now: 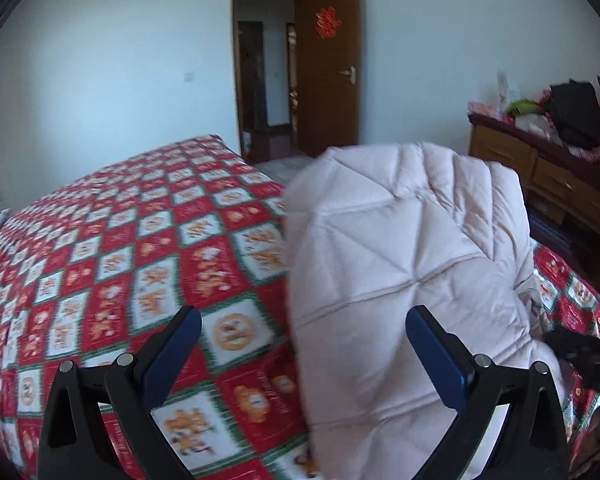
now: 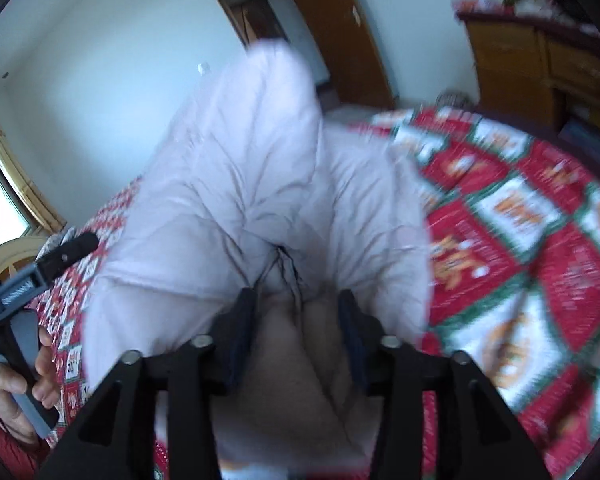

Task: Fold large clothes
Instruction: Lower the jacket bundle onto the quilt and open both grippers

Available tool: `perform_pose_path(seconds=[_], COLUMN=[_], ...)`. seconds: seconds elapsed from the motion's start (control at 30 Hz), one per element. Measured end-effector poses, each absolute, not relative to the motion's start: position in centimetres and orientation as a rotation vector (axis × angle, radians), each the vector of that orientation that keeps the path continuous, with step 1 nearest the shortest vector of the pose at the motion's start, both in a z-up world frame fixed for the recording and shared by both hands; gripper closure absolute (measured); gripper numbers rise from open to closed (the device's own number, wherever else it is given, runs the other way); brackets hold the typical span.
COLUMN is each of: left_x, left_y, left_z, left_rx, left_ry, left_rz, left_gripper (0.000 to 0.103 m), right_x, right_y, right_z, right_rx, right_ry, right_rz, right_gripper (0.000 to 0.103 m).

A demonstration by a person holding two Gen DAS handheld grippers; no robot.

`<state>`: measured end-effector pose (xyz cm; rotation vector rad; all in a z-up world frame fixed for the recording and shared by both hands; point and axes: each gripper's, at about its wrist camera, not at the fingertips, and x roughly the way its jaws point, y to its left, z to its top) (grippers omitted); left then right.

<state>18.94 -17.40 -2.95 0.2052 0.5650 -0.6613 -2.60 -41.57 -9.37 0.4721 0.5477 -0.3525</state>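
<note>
Left wrist view: left gripper (image 1: pixel 303 322) hovering over the bed, jaws spread wide apart, nothing between the blue pads (image 1: pixel 172 354). Directly ahead and to the right, a pale quilted jacket (image 1: pixel 400 264), bunched up and raised off the red, white and green patterned bedspread (image 1: pixel 140 248). Right-hand pad overlapping the jacket in frame; contact impossible to judge. Beyond the bed, an open brown door (image 1: pixel 332 64) with a red paper ornament (image 1: pixel 327 22) on it, and off to the right a wooden dresser (image 1: pixel 540 168) piled with dark clothing and oddments.

Over to the right wrist view: right gripper (image 2: pixel 298 300) clamped on a gathered fold of the jacket (image 2: pixel 260 184), fabric pinched between the dark fingers (image 2: pixel 242 320) and puckered into creases at the bite. Jacket rising up and away from the jaws in a tall billow, heavily blurred, its lower part draped down toward the bedspread (image 2: pixel 520 240). At far left, a bare hand (image 2: pixel 16 380) wrapped round the grey handle of the other gripper, red sleeve cuff just showing. Curtained window (image 2: pixel 4 184) at the left edge.
</note>
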Motion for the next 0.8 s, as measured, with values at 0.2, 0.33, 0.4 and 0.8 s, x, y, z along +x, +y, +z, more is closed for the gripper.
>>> perform_pose_path(seconds=[0.2, 0.33, 0.4, 0.8], left_x=[16.0, 13.1, 12.0, 15.6], left_y=[-12.9, -12.8, -12.9, -15.6], left_z=[-2.4, -3.2, -3.4, -2.5], left_rx=[0.183, 0.204, 0.21, 0.159], left_ry=[0.505, 0.517, 0.525, 0.548], left_rz=[-0.591, -0.596, -0.61, -0.595], left_gripper=[0.001, 0.001, 0.001, 0.001], right_x=[-6.6, -7.0, -6.8, 13.0], right_y=[-37.4, -35.2, -33.7, -39.5], right_z=[-5.5, -4.5, -3.8, 0.0], right_rx=[0.299, 0.279, 0.241, 0.104], right_ry=[0.513, 0.492, 0.472, 0.565], right_rz=[-0.383, -0.371, -0.345, -0.264], right_gripper=[0.025, 0.02, 0.021, 0.067])
